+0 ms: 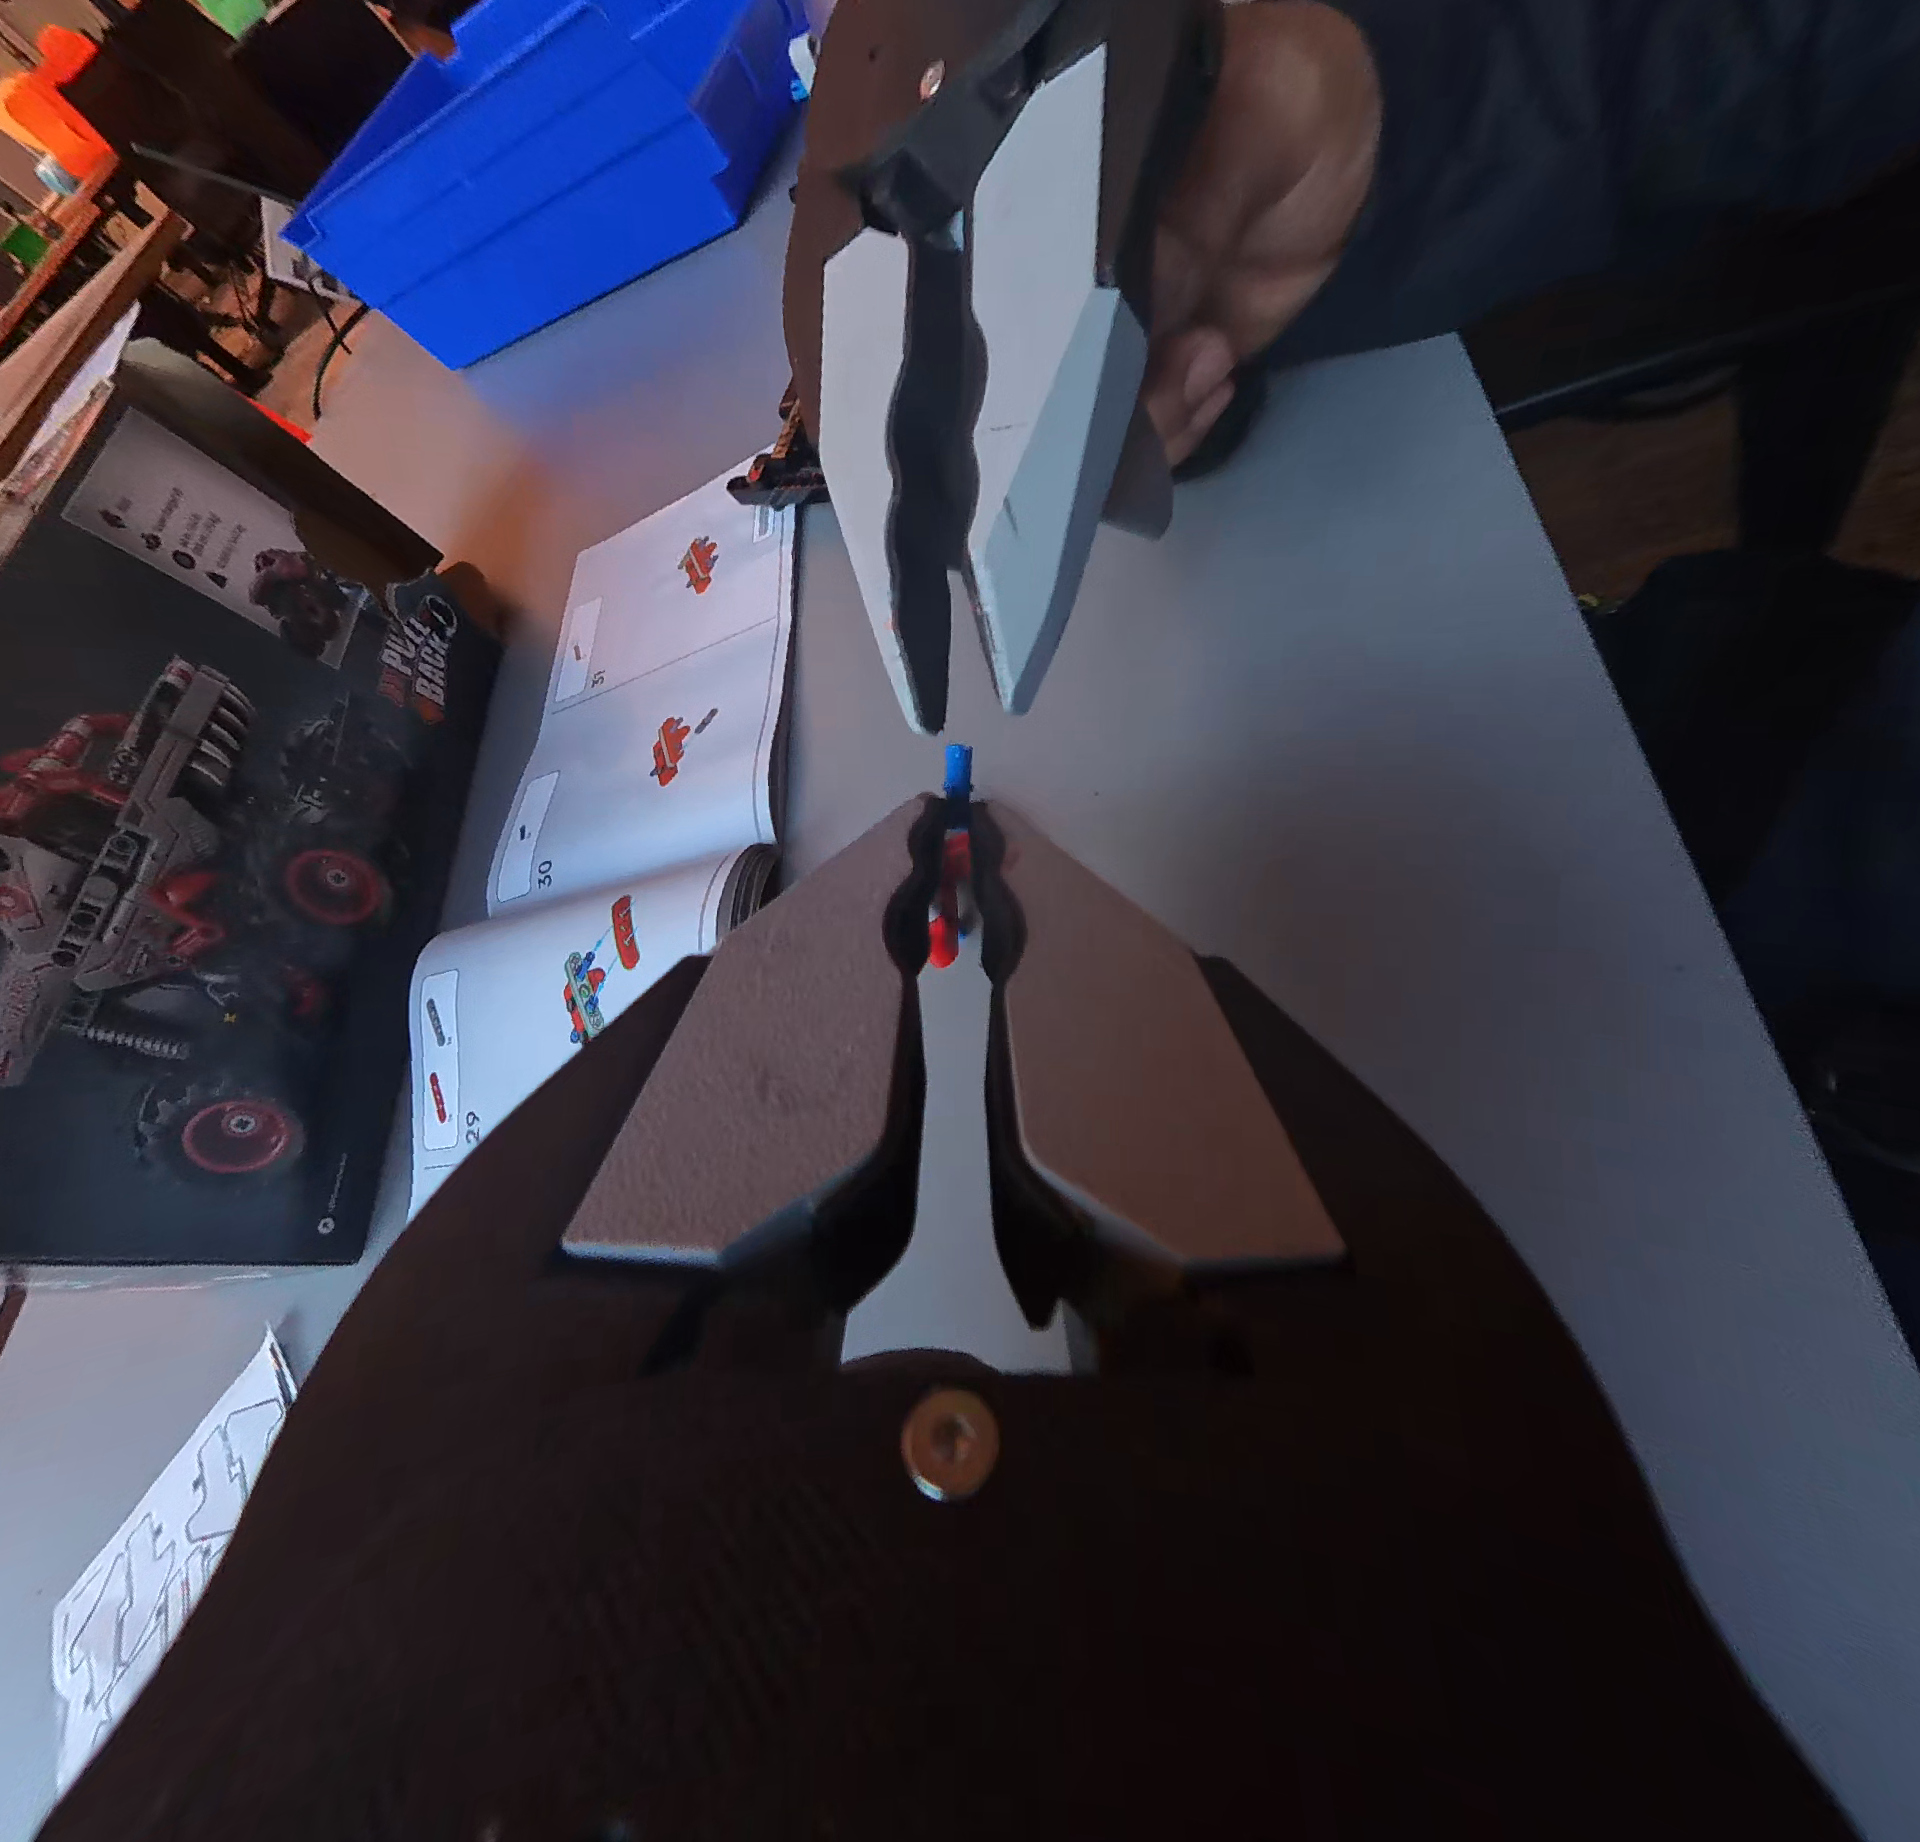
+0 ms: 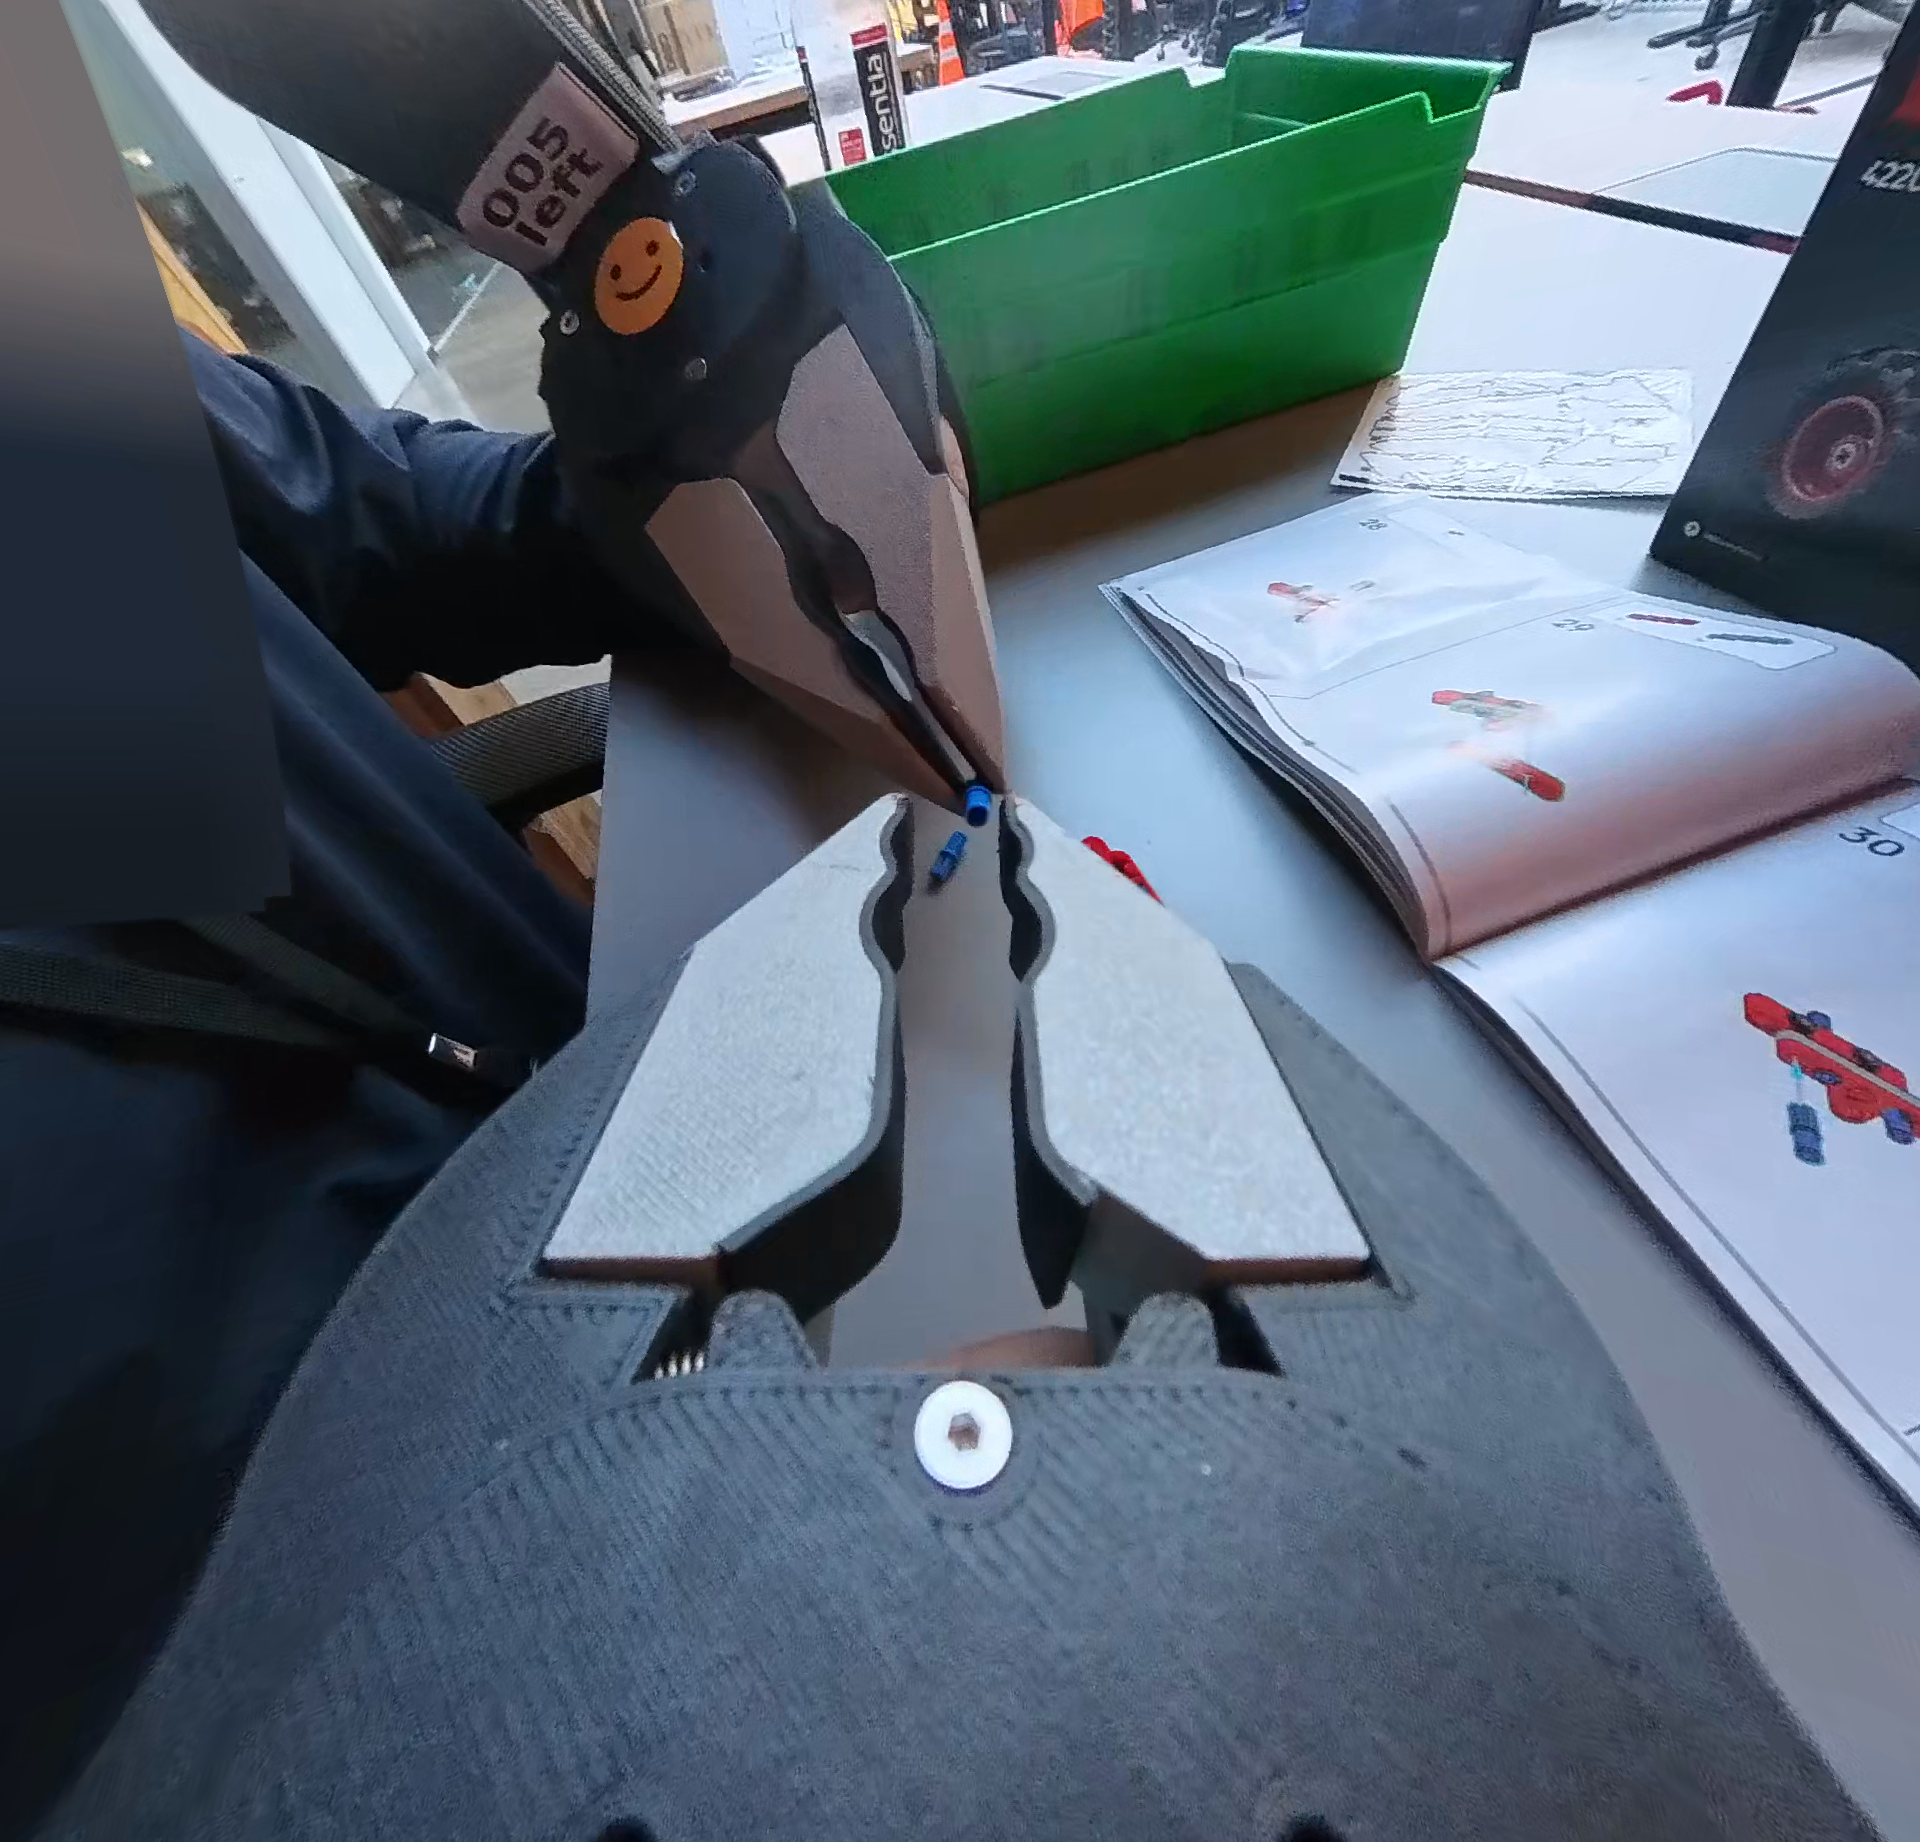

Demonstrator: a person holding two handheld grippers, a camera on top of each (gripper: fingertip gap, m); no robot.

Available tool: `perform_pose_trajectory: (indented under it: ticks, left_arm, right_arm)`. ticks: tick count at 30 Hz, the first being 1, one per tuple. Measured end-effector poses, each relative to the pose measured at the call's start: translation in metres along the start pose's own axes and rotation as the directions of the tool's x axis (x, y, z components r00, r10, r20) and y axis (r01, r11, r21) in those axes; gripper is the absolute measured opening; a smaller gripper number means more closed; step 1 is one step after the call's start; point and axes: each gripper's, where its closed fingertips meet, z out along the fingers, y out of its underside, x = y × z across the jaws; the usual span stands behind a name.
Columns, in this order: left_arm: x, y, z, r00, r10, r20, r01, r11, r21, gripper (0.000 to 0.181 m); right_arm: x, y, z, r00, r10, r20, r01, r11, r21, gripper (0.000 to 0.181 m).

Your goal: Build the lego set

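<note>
The left hand-held gripper (image 1: 954, 805) is pinching a small red piece (image 1: 943, 935) with a blue pin (image 1: 957, 766) that sticks out past its fingertips. It is held above the tabletop (image 1: 1299, 857), near the edge closest to the person. The right hand-held gripper (image 2: 954, 805) faces it tip to tip, its fingers slightly spread with nothing between them, the blue pin just beyond its tips.

A second blue pin (image 2: 947, 857) lies loose on the tabletop below the right gripper, and another red piece (image 2: 1117, 862) rests just beside it, partly hidden behind one finger. The open instruction booklet (image 2: 1558, 753) lies farther in from that edge, with a green bin (image 2: 1143, 265) and the set's box (image 1: 208, 857) beyond.

The step in hand looks like seating or adjusting the pin in the red piece. To do it well, the left gripper should hold firm and level while the right one lines up straight along the pin's axis, closes squarely on it, then pushes without twisting; a skewed grip would likely flick so small a pin away.
</note>
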Motion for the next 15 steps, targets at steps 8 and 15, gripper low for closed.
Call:
perform_pose_trajectory:
  ticks: [8, 15]
  left_arm:
    - [0.0018, -0.0016, 0.0003, 1.0, 0.003, -0.003, -0.003, 1.0, 0.004, 0.0]
    - [0.0014, -0.0035, -0.0009, 1.0, 0.008, 0.002, -0.008, 1.0, 0.014, 0.001]
  right_arm:
    - [0.0006, 0.0026, 0.0011, 0.998, -0.052, -0.035, 0.052, 0.998, -0.02, 0.014]
    - [0.0018, 0.0038, 0.0018, 0.998, -0.056, -0.039, 0.055, 0.998, -0.029, 0.014]
